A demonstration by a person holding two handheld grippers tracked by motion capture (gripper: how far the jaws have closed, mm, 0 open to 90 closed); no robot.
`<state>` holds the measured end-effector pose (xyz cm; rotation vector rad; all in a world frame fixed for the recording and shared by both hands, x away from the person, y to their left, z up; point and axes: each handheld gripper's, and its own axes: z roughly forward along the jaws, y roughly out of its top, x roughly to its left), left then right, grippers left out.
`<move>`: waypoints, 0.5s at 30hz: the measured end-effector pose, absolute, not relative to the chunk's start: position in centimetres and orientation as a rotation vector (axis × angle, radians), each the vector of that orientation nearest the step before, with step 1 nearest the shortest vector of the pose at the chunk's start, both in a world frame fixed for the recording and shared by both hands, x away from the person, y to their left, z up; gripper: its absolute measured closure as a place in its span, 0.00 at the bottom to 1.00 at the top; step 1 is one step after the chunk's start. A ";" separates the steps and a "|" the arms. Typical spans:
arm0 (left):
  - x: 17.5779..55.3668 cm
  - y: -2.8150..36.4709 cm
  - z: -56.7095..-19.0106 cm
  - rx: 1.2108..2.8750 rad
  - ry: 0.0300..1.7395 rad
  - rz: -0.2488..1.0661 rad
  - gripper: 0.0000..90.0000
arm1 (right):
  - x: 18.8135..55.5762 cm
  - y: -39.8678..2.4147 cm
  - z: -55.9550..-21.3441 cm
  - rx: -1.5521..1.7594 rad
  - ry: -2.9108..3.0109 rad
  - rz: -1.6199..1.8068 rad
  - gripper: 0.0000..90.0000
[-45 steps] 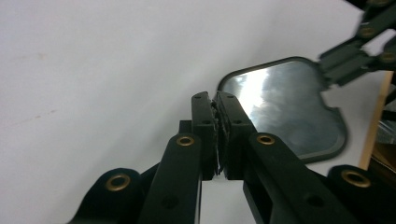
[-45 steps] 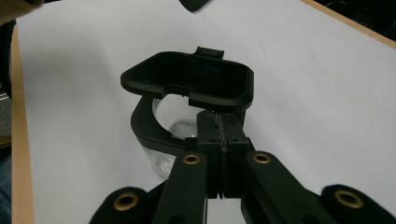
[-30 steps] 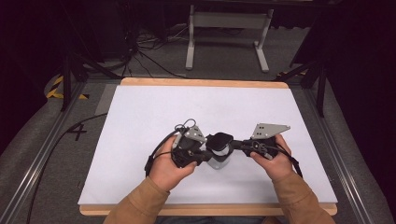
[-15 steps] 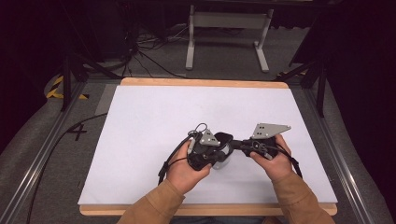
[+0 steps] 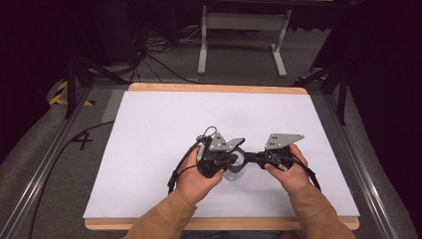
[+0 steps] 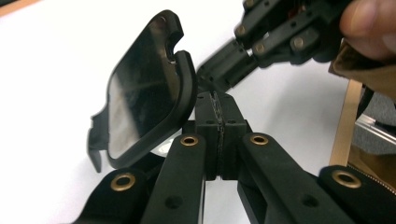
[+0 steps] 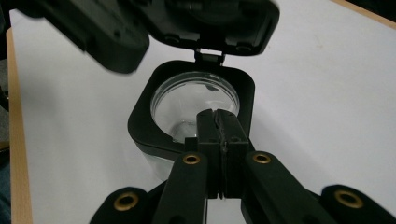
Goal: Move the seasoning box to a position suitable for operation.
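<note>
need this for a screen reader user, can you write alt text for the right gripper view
A clear round jar with a square black collar sits on a white table, its hinged black lid flipped up behind it. The right gripper rises from the bottom, its black jaws pressed together at the collar's near edge. A blurred part of the left gripper shows at upper left.

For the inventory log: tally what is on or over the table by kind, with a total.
Grippers: 2, the left gripper and the right gripper
Clear containers with a black hinged lid: 1, the container, lid open
Total: 3
</note>
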<state>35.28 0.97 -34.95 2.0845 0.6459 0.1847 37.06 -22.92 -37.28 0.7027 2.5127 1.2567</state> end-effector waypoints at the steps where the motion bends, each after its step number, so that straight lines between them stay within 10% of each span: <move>1: 35.4 1.1 -34.9 2.071 0.655 0.185 1.00 | 37.1 -23.0 -37.3 0.708 2.513 1.257 1.00; 15: 36.8 3.9 -33.5 1.955 0.749 0.264 1.00 | 37.1 -23.0 -37.4 0.707 2.509 1.266 1.00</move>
